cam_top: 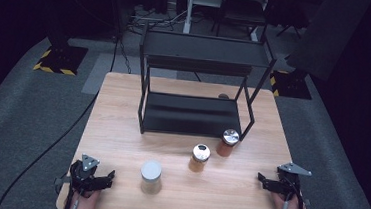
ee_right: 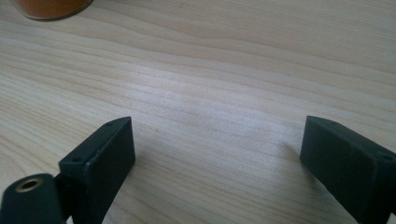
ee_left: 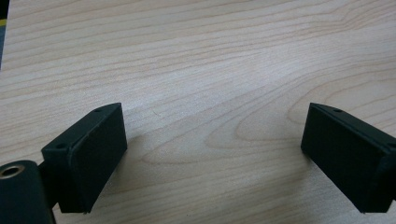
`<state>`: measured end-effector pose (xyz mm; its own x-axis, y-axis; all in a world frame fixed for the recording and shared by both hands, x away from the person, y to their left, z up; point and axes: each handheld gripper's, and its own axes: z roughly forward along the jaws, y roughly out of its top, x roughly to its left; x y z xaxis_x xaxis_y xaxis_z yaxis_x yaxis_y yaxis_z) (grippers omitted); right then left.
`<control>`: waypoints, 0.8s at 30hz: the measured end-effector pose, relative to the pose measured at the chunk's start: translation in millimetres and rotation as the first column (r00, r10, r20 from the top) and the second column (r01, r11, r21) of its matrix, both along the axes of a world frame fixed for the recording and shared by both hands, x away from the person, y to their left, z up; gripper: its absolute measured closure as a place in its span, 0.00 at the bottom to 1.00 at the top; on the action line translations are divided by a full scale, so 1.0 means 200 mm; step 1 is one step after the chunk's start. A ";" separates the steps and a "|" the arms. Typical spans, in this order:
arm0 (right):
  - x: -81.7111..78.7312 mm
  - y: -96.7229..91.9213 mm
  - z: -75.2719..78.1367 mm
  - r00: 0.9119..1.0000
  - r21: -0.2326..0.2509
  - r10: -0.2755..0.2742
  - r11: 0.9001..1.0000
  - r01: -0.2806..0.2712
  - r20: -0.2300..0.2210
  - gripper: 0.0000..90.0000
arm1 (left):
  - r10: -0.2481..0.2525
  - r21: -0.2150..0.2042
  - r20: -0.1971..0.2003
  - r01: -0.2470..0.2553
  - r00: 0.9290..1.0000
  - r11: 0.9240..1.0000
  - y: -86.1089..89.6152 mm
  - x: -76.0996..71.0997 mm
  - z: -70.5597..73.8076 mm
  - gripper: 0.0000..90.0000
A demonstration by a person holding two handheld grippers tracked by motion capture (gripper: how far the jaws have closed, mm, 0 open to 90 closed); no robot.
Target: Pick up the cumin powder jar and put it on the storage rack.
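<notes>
Here both tongs, left (cam_top: 110, 176) and right (cam_top: 263, 180), gape released over grainy wooden table (cam_top: 121, 129).

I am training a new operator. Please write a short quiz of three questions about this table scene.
1. How many jars stand on the table?
2. True or false: one jar already stands on the black rack.
3. Which jar is nearest the left gripper: A white-lidded jar, B middle jar, C silver-lidded jar?

Key: 1. Three. 2. False; all stand on the wood in front of it. 3. A. Both the left and the right gripper are open and empty.
</notes>
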<state>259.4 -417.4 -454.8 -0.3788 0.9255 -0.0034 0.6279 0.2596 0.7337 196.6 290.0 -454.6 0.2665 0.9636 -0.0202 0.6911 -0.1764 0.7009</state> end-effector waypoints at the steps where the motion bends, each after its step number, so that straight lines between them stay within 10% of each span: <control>1: 0.00 0.00 0.00 1.000 0.000 0.000 1.000 0.000 0.000 0.11 | 0.000 0.000 0.000 0.000 1.000 1.000 0.00 0.00 0.00 0.07; 14: 0.00 0.00 0.00 1.000 0.000 0.000 1.000 0.000 0.000 0.11 | -0.008 -0.061 -0.023 0.006 1.000 0.998 0.03 0.01 0.04 0.12; 24: 0.00 0.00 0.00 1.000 0.000 0.000 1.000 0.000 0.000 0.11 | -0.049 -0.144 0.085 0.061 0.995 0.988 0.05 -0.10 0.20 0.11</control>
